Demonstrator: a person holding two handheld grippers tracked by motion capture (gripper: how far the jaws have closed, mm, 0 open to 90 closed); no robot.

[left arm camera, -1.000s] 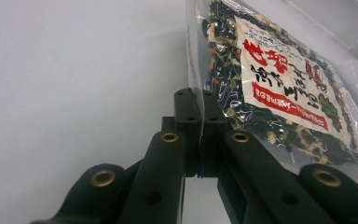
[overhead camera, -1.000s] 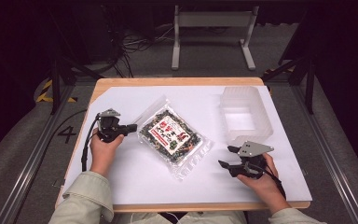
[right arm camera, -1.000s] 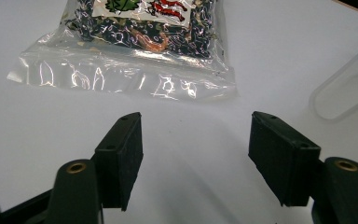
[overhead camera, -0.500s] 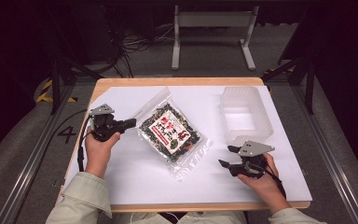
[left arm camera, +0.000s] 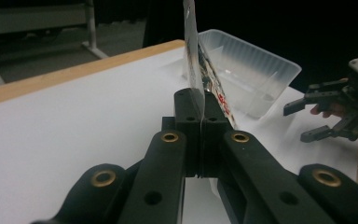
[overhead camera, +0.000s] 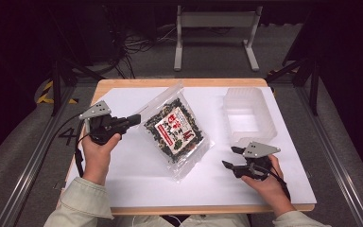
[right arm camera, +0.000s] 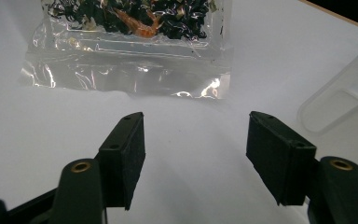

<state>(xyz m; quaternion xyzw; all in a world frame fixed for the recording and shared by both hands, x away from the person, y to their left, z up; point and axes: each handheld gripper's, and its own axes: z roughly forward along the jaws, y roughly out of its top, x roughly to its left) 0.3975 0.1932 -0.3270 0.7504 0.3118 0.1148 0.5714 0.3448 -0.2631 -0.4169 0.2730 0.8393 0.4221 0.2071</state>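
Left gripper (overhead camera: 134, 118): clenched on the near-left edge of the clear bag (overhead camera: 175, 130); in the left gripper view its two black jaws stand pressed together with the thin film of the bag (left arm camera: 196, 70) pinched between them and rising straight up out of the grip; held level above the white sheet, pointing toward the table's middle.

Bag: a clear plastic packet of dark dried contents with a red and white label; in the middle of the white sheet (overhead camera: 132, 179); its left side lifted and tilted up by the grip, its lower right corner low near the sheet; just left of the plastic tub, apart from it.

Right gripper (overhead camera: 230, 158): released, nothing between its jaws; in the right gripper view the two jaws stand well apart over bare white sheet (right arm camera: 191, 154); the sealed clear edge of the bag (right arm camera: 126, 70) lies ahead of them, not touched; near the front right of the table.

Plastic tub (overhead camera: 248, 113): translucent, ribbed walls, upright and open on top; at the right of the sheet, beyond the right gripper; its corner (right arm camera: 340, 98) shows at the right of the right gripper view.

Table (overhead camera: 123, 84): wooden top, pale edge showing round the white sheet; person's sleeves at the near edge.
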